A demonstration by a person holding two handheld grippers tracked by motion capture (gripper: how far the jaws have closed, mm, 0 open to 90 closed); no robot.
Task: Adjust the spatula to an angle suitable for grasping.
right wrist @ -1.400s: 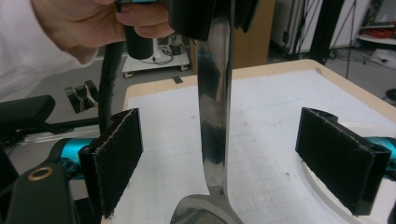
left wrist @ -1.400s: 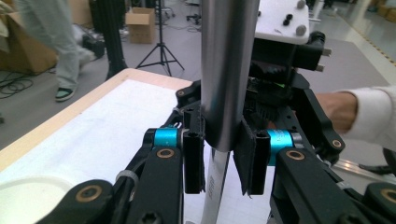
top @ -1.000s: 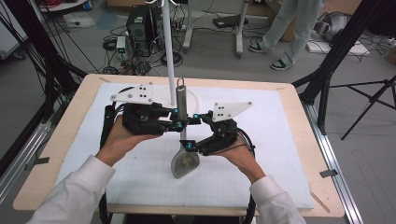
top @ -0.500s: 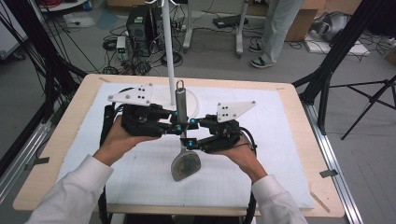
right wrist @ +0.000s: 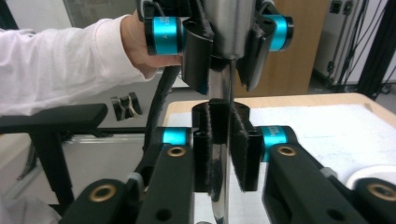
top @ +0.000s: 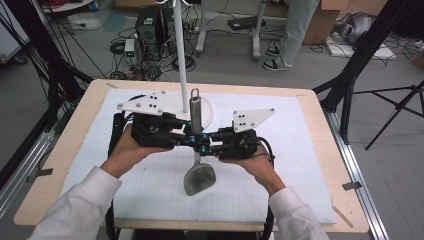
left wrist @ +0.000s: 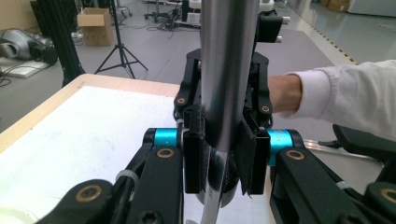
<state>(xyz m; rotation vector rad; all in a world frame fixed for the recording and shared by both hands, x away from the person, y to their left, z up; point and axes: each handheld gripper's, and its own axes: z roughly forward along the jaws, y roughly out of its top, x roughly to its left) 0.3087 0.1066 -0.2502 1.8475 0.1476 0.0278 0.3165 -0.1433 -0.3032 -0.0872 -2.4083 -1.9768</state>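
While both grippers clamp the metal spatula [top: 196, 150], it hangs above the mat [top: 300, 165]. Left gripper [left wrist: 219, 158] pinches the thick handle, right gripper [right wrist: 223, 154] the thin shank. Hanging it on the stand [top: 181, 60] looks undone.

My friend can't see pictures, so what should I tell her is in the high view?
Two hands hold two black grippers, the left gripper and the right gripper, both shut on a metal spatula held upright over a white-covered table. Behind it stands a white pole on a round base.
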